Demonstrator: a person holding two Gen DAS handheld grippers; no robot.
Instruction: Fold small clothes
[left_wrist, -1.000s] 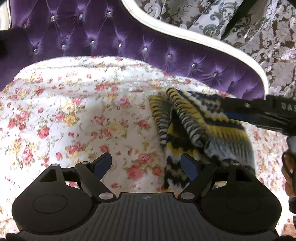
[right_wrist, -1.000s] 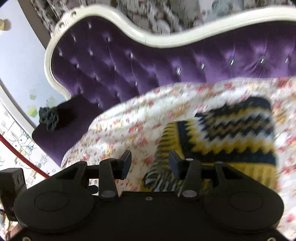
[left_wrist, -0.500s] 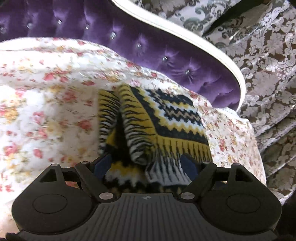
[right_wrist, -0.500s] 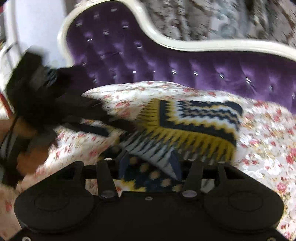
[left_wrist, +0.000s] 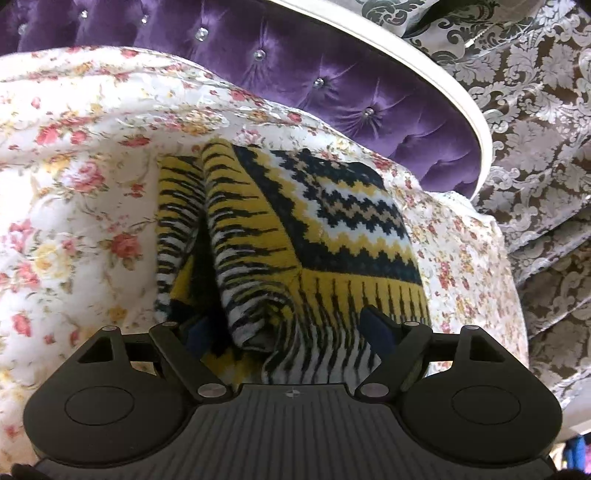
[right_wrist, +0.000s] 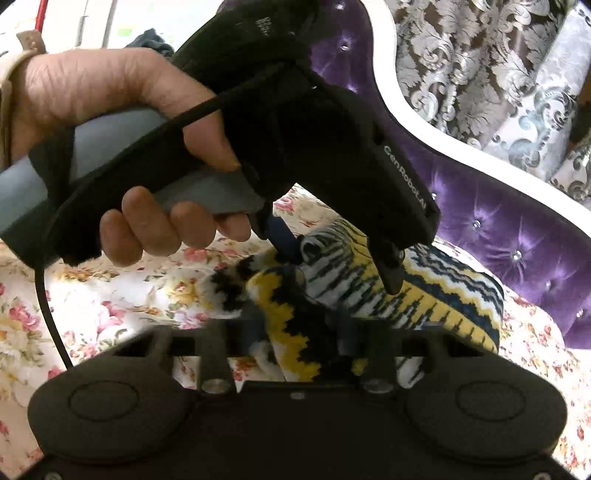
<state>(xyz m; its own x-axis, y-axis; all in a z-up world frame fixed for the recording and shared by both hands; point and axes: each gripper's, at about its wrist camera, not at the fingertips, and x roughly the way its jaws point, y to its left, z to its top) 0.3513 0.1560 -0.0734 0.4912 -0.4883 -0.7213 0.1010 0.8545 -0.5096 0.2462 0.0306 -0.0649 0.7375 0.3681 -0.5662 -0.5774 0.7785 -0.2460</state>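
Note:
A small knitted garment (left_wrist: 314, 229) in yellow, black and white zigzag lies folded on a floral sheet (left_wrist: 74, 184) over a purple sofa. My left gripper (left_wrist: 284, 328) is open, its fingers astride the garment's near folded edge. In the right wrist view the garment (right_wrist: 424, 295) lies just ahead, with the left gripper (right_wrist: 343, 266) and the hand holding it above its near end. My right gripper (right_wrist: 295, 339) is low against the garment's bunched corner; its fingertips are blurred and hidden by the cloth.
The tufted purple sofa back (left_wrist: 332, 74) with its white frame (left_wrist: 461, 103) curves behind the garment. Patterned grey curtains (left_wrist: 535, 147) hang to the right. The floral sheet spreads to the left of the garment.
Both grippers have moved in onto the garment. The left one now straddles its near edge, and the right one has swung round to face the left gripper closely.

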